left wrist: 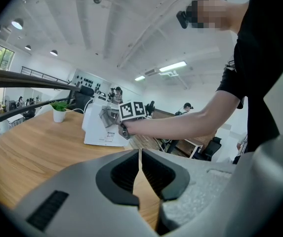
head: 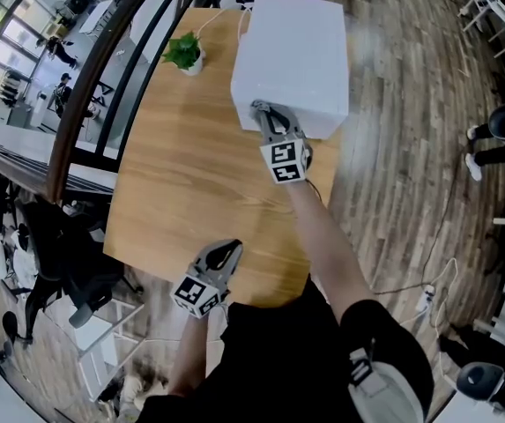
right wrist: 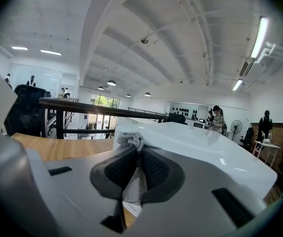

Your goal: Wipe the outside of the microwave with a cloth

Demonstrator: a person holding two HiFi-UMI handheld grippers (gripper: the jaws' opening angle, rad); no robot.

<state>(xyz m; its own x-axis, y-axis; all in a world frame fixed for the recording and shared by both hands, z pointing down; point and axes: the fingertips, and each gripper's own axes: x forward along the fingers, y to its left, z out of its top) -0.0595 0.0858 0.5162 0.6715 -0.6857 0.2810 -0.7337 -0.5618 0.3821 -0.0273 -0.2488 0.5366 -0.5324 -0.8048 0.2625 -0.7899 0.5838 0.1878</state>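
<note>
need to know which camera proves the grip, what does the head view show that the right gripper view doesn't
Only the head view: the potted plant, the left gripper near the table's front edge, and the floor.

Only the right gripper view: the grey cloth pinched between the right gripper jaws, plus the ceiling lights.

Both: the white microwave and the wooden table.

"Can you see much of the cloth (right wrist: 130, 141)?"

"Only a tuft above the jaws of the right gripper (right wrist: 139, 151) and a strip below. The rest is pinched out of sight, and from overhead I can't pick it out at all."

"And the microwave (head: 292, 51) front?"

"Hidden from above (just the top shows). Its label (left wrist: 106, 136) is too small to read."
</note>
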